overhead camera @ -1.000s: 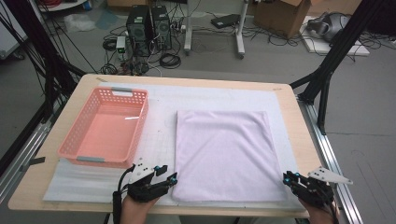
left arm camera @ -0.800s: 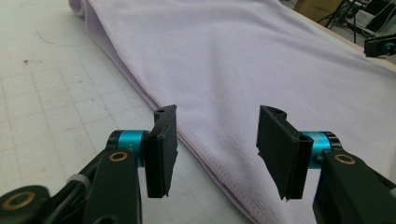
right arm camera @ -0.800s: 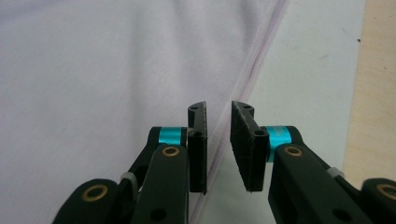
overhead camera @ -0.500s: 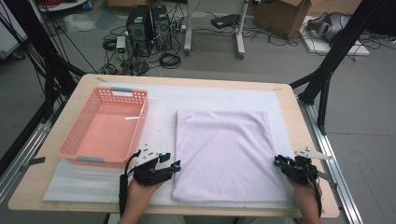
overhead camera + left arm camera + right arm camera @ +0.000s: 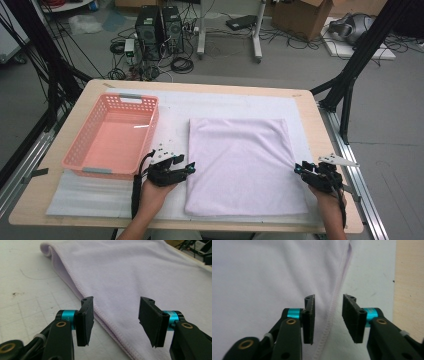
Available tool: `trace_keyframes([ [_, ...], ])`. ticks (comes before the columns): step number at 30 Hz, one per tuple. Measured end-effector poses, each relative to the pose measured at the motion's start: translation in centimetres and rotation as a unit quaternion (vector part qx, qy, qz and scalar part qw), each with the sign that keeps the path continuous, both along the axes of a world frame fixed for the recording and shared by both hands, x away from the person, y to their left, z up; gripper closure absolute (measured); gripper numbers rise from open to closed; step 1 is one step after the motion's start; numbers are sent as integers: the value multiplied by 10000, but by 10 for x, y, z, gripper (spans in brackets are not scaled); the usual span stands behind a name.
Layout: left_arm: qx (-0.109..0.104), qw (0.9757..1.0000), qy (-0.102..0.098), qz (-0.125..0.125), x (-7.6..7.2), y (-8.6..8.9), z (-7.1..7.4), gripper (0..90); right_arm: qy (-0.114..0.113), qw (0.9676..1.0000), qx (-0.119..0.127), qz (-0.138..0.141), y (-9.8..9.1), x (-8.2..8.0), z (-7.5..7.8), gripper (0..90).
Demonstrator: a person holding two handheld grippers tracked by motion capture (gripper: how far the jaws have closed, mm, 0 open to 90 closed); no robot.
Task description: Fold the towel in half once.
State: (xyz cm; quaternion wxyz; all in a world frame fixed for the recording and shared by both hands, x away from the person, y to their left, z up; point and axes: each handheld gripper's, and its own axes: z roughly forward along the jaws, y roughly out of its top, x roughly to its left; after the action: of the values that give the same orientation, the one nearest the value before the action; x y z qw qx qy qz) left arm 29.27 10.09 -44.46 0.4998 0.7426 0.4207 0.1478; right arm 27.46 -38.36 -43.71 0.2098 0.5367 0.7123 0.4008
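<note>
**Both Grippers at Opposite Side Edges of the Folded Towel**

The towel (image 5: 243, 167) is the landmark. It is a pale lilac cloth with a fine, soft nap, folded to a near-square and lying flat on a white foam mat (image 5: 225, 105) marked with faint grid lines. The mat covers most of a light wooden table (image 5: 320, 130). The towel's side edges carry a stitched hem; at its left edge the fold forms a rounded, doubled lip.

The left gripper (image 5: 187, 169) sits at the towel's left edge, near the front corner. In the left gripper view its flat black jaws stand apart, with the hemmed edge (image 5: 110, 325) running between them; the pads (image 5: 85, 320) do not press on the cloth.

The right gripper (image 5: 300, 170) sits at the towel's right edge, opposite. Its jaws have just been opening and stand apart astride the hem (image 5: 332, 315), without clamping it.

Bare mat borders the towel on all sides: a narrow strip to the right before the wood begins, a wider strip behind.

Left of the towel stands a pink plastic basket (image 5: 80, 150), rectangular, with perforated walls. Nothing lies in it. It stands just behind the left gripper.
</note>
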Motion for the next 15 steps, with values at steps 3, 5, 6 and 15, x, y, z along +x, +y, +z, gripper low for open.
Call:
trace_keyframes([
  [3,81,9996,228,108,4,0,-3,457,139,9999,-51,52,2,-3,-2,582],
  [5,164,9992,358,82,4,-1,-5,457,212,9996,-141,131,5,-8,-3,556],
  [6,233,9988,418,40,4,-3,-6,457,234,9995,-128,154,7,-11,-3,547],
  [15,539,9967,598,22,5,-14,-8,700,612,9974,-78,363,12,-30,-8,845],
])
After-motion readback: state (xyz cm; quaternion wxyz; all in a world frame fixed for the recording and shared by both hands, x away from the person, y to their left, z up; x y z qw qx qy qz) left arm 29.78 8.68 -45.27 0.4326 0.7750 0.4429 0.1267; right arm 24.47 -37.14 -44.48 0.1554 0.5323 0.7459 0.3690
